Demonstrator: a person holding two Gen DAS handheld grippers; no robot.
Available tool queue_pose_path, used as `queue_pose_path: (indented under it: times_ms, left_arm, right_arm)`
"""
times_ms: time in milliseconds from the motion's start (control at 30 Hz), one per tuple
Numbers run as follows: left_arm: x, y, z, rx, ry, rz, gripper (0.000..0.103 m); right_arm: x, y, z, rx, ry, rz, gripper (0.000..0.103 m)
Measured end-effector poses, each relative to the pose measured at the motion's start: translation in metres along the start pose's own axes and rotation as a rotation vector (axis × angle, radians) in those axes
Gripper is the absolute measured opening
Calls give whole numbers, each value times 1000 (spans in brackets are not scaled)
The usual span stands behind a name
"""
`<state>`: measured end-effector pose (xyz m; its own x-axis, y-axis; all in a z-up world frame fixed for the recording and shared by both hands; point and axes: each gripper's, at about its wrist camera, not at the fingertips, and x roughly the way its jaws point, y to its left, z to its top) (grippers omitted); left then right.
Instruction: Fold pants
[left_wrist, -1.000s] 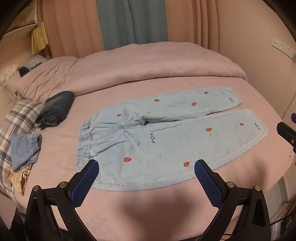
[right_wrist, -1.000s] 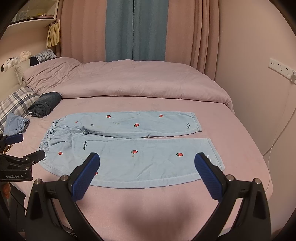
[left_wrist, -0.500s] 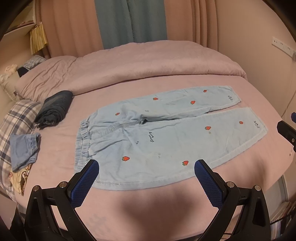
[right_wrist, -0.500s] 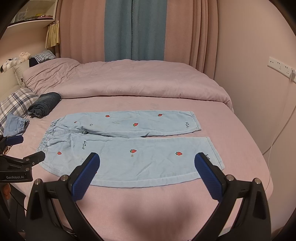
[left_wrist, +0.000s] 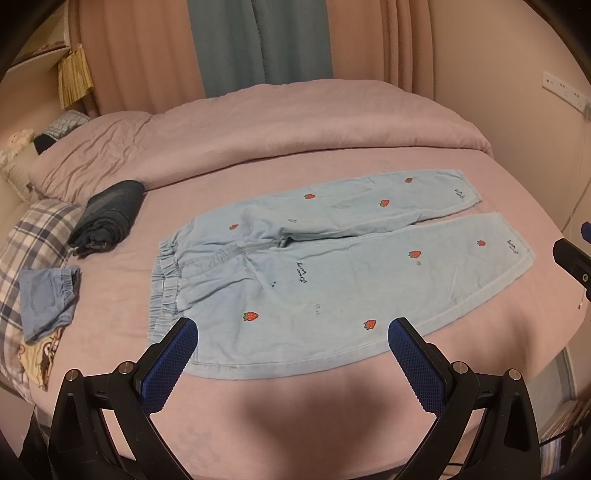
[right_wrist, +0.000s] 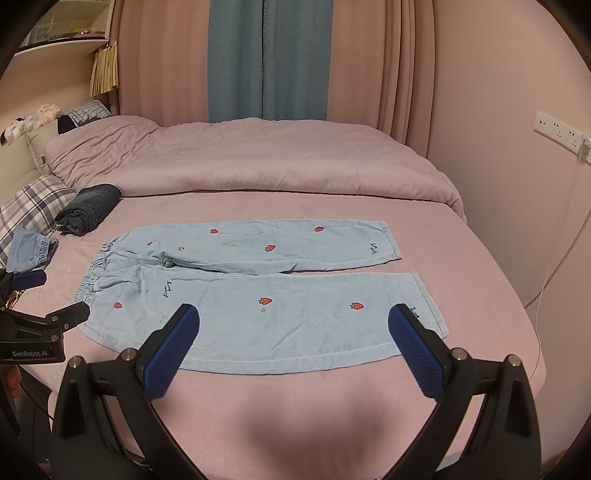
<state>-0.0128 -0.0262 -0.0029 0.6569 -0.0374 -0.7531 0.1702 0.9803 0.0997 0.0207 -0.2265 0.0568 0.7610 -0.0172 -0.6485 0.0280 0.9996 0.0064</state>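
Item: light-blue denim pants with red strawberry print (left_wrist: 332, 269), spread flat on the pink-sheeted bed (left_wrist: 295, 398), waistband at nine o'clock, both legs toward three o'clock. My left hand-held gripper (left_wrist: 291, 343) hovers at six o'clock, blue pads spread, empty. My right hand-held gripper (right_wrist: 293, 328) likewise spread, empty. Rolled dark-blue garment (left_wrist: 109, 218) at ten o'clock.

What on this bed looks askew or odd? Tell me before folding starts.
Little stands out. The pants lie flat on the bed, legs apart, the far leg angled slightly away and bunched at the crotch. A small brownish spot marks the near leg. Both tongs, left and right, are open and empty.
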Motion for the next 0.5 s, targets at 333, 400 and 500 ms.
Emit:
queue_pose_path:
  times_ms: [333, 400, 500]
  left_arm:
    - [0, 0, 1, -1, 2, -1, 102]
    - [1, 0, 0, 0, 4, -2, 102]
    - [2, 0, 1, 1, 6, -2, 102]
  right_arm:
    - [1, -1, 0, 0, 1, -1, 103]
    - [2, -1, 0, -1, 3, -3, 103]
    - [2, -1, 0, 0, 4, -2, 103]
